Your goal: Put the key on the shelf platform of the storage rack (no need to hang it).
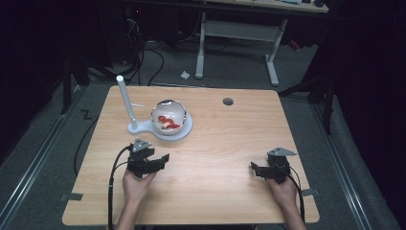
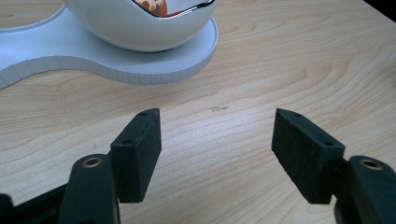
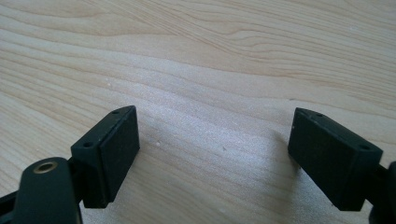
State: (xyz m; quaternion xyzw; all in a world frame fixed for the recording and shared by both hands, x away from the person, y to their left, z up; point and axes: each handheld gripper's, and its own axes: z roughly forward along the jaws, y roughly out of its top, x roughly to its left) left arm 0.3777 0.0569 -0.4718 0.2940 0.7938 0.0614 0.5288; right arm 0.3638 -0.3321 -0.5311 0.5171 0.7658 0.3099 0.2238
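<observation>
A white bowl (image 1: 168,117) with red and orange pieces (image 1: 167,122) inside sits on a flat white base (image 1: 184,132); a white post (image 1: 125,100) rises from the base's left end. My left gripper (image 1: 160,160) is low over the table just in front of the base, open with nothing between its jaws. In the left gripper view the bowl (image 2: 140,28) and base (image 2: 93,65) lie close ahead of the left gripper (image 2: 217,119). My right gripper (image 1: 261,168) rests near the table's front right, open over bare wood, as the right gripper view shows (image 3: 214,114).
The wooden table (image 1: 215,143) has a round grommet hole (image 1: 228,101) at the back right. Behind it, on a dark floor with cables, stands a white-legged desk (image 1: 239,33). Black cables trail from both grippers toward the front edge.
</observation>
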